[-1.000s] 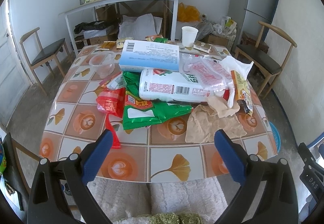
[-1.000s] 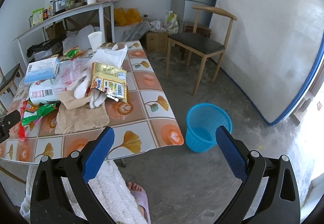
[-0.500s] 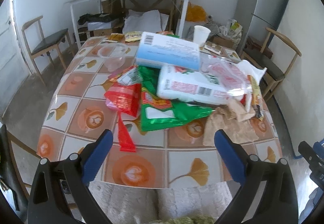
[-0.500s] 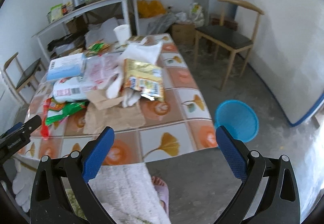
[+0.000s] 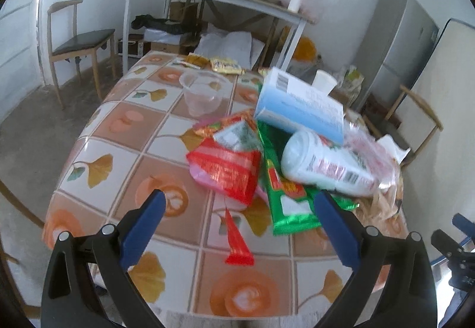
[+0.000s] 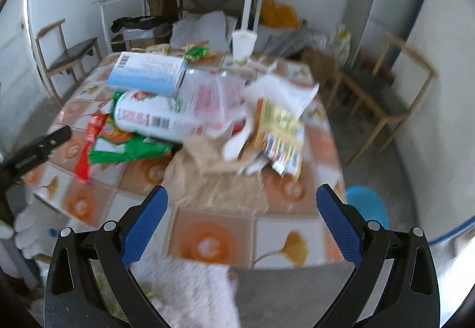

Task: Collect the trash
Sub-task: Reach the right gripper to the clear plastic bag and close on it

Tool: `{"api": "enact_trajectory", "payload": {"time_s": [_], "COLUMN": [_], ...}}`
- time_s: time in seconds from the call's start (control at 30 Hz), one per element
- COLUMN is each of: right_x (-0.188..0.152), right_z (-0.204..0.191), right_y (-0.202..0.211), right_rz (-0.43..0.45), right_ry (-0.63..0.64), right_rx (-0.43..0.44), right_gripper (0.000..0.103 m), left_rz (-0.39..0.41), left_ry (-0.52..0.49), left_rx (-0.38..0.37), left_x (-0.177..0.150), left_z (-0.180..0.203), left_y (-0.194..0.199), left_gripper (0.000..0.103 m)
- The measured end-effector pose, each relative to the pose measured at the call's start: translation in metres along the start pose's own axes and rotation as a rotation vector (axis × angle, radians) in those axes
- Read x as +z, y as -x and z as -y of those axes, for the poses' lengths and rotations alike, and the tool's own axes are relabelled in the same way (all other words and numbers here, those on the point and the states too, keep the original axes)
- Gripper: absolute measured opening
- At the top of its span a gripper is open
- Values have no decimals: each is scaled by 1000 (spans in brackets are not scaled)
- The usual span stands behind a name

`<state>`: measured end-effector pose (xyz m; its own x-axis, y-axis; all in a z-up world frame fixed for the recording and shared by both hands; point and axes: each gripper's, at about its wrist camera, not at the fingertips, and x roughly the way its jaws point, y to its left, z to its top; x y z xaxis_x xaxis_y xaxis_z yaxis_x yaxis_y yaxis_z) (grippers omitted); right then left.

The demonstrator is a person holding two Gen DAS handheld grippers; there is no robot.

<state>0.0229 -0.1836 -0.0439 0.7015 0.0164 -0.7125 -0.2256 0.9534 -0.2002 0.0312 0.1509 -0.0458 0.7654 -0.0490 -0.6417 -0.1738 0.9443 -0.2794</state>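
Both grippers have swung closer over the tiled table's near edge, the left gripper and right gripper spread wide and empty, approaching the crinkled red foil wrapper and brown paper bag, with the first pinch judged next.

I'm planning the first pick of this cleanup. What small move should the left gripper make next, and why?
Probably ease the left gripper forward and down onto the red wrapper. Its jaws are open and empty, and that wrapper lies nearest, at the pile's front edge, directly ahead between the fingers.
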Motion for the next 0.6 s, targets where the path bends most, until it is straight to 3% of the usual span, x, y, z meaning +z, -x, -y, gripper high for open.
{"api": "enact_trajectory", "payload": {"time_s": [0.13, 0.27, 0.37, 0.5, 0.6], "right_x": [6, 16, 30, 55, 73], "right_z": [-12, -18, -15, -1, 11], "right_y": [-20, -19, -13, -17, -35], "right_rz": [-72, -6, 67, 140, 110], "right_ry": [102, 143, 105, -17, -100], "right_rx": [17, -44, -23, 106, 221], "right_gripper": [94, 93, 93, 88, 79], "left_rz": [46, 91, 108, 119, 120], "left_ry": [-10, -15, 7, 19, 14], "left_rx": [-67, -143, -194, -251, -280], "left_x": [3, 7, 11, 14, 19], "left_z": [-4, -7, -11, -16, -20], "left_y": [-2, -1, 0, 1, 1], "left_gripper": [98, 98, 98, 98, 97]}}
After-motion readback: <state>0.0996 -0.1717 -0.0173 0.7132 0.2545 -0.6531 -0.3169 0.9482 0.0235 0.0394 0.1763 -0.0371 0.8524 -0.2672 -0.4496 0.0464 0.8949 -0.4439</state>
